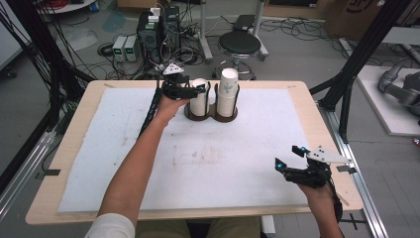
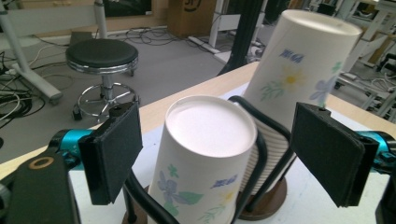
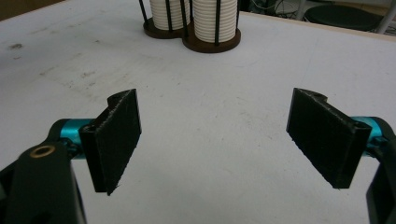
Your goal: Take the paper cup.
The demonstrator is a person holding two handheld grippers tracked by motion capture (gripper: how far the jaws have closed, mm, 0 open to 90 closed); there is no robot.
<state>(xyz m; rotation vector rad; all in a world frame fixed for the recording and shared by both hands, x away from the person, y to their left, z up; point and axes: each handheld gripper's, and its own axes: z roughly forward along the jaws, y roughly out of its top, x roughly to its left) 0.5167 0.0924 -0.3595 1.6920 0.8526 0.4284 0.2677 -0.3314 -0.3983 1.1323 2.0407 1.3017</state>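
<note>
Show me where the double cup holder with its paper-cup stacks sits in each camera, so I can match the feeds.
High view: cup holder at the table's far centre, beside the left tongs.
Left gripper view: holder close up, between the open jaws.
Right gripper view: holder at top centre, far off.
Shared landmark: its brown twin base.

Two stacks of white paper cups with a flower print stand upside down in a dark two-ring wire holder point(image 1: 212, 115) at the far middle of the tabletop. The shorter stack point(image 2: 201, 158) sits between the left tongs' point(image 2: 217, 154) spread jaws, untouched. The taller stack point(image 2: 299, 65) stands just beyond it, well ahead of the right tongs point(image 3: 215, 142).
</note>
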